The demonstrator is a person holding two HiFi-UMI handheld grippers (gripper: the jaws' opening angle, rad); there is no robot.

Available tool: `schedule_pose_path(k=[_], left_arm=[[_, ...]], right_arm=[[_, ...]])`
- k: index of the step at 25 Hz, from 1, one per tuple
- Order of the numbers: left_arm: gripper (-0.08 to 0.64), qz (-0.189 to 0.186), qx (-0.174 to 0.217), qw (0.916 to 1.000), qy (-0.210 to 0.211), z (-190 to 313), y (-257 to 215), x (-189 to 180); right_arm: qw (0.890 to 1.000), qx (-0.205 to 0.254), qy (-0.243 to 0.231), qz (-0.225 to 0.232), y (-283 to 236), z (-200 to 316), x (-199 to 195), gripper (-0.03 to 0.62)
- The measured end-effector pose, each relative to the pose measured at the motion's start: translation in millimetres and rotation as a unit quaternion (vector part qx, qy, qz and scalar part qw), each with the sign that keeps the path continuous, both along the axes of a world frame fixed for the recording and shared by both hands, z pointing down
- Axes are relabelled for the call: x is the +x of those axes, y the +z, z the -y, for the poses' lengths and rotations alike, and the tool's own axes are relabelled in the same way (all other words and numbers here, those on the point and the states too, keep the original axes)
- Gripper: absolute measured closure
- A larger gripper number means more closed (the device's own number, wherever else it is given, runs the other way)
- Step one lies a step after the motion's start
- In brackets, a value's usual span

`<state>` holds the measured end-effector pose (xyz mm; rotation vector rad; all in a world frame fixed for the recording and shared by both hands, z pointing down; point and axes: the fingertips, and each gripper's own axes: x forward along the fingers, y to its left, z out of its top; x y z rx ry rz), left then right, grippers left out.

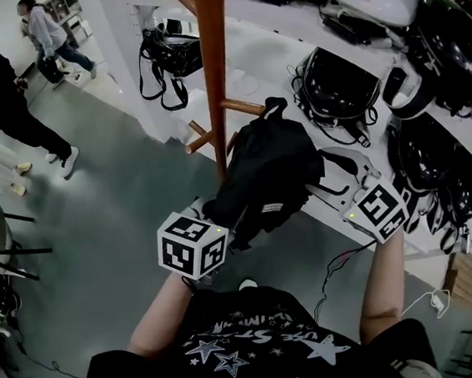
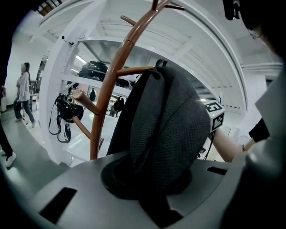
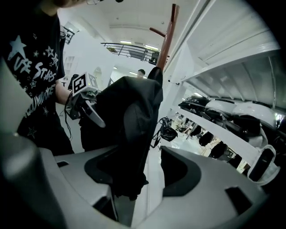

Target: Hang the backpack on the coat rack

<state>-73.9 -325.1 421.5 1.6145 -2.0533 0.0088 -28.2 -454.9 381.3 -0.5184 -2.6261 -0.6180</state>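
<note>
Currently: I am steadying the black soft fabric backpack (image 1: 267, 168) against the reddish-brown wooden coat rack (image 1: 215, 60), with one gripper at each side of it.
Backpack place: it is hanging beside the rack's pole, its top loop (image 1: 275, 104) sitting at the end of a short side peg (image 1: 242, 106). I am judging the loop to be over the peg, though no view is showing that cleanly.
Left gripper (image 2: 152, 179): it is pinching a thick fold of the mesh-backed padding, the jaws nearly together on the cloth.
Right gripper (image 3: 147, 174): its jaws are standing spread wide. A flap of the bag is draping against one jaw while the other is standing clear, so it is gripping nothing.
Handling: the bag is looking limp and part empty, so I am expecting it to be light and to sag and fold wherever I squeeze. The woven cloth is giving good hold, and nothing about it seems fragile.
Where to hold: the loop or the padded top is carrying the weight best; loose side cloth is only bunching up.
Stage: I am reckoning the hanging nearly done, with only the left grip to let go.
</note>
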Motion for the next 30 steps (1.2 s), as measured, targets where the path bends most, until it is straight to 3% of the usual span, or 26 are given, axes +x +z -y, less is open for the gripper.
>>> schedule_pose_path(k=[6,11,18,22,25,30], left_arm=[[0.488,-0.006,0.014,0.9998,-0.009,-3.9,-5.4,-6.8],[0.488,-0.015,0.026,0.9994,-0.019,-8.2,-9.3,-9.2],[0.489,-0.022,0.032,0.9991,-0.017,-8.0,-10.9,-5.9],[0.489,-0.021,0.032,0.9990,-0.021,-8.8,-11.3,-6.2],[0.489,-0.018,0.032,0.9991,-0.022,-9.6,-11.8,-5.8],[0.489,-0.015,0.028,0.9992,-0.024,-10.4,-12.2,-4.8]], right_arm=[[0.996,-0.066,-0.027,0.053,-43.4,12.1,8.6,0.322],[0.997,-0.014,-0.070,0.032,-56.8,4.3,-3.3,0.325],[0.995,0.012,-0.102,-0.006,-79.9,6.2,10.8,0.331],[0.985,-0.039,-0.155,0.060,-116.6,1.0,17.1,0.356],[0.978,-0.084,-0.158,0.111,-141.3,-4.3,5.2,0.376],[0.975,-0.092,-0.159,0.126,-151.6,-20.3,-33.1,0.431]])
